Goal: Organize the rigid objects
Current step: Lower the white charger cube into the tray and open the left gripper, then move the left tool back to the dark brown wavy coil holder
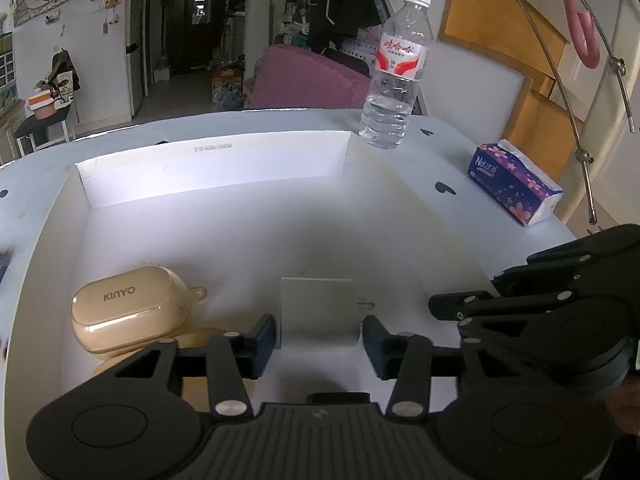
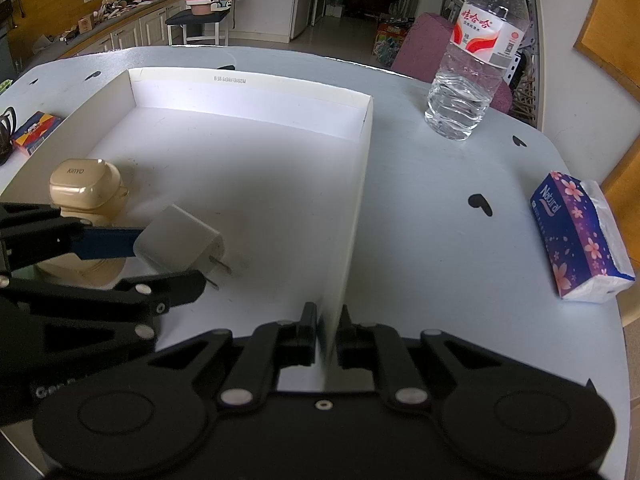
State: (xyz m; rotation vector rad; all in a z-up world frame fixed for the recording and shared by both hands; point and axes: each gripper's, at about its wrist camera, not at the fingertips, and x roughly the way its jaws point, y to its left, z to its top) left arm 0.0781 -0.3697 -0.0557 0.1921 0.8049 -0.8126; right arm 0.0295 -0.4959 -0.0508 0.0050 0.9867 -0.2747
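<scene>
Sitting in shallow white cardboard box (image 2: 360, 184) on table (image 2: 440, 220): glossy beige earbud case (image 1: 124, 312), boxy white charger (image 1: 318, 312) btwn left hand-held gripper (image 1: 320, 340) pads, slightly apart. Right hand-held gripper (image 2: 326, 340) pinches box wall.

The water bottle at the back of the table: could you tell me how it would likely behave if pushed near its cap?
The water bottle stands tall on a narrow base, so it would probably tip. It looks only part full, likely fairly light, and once down it may roll.
</scene>
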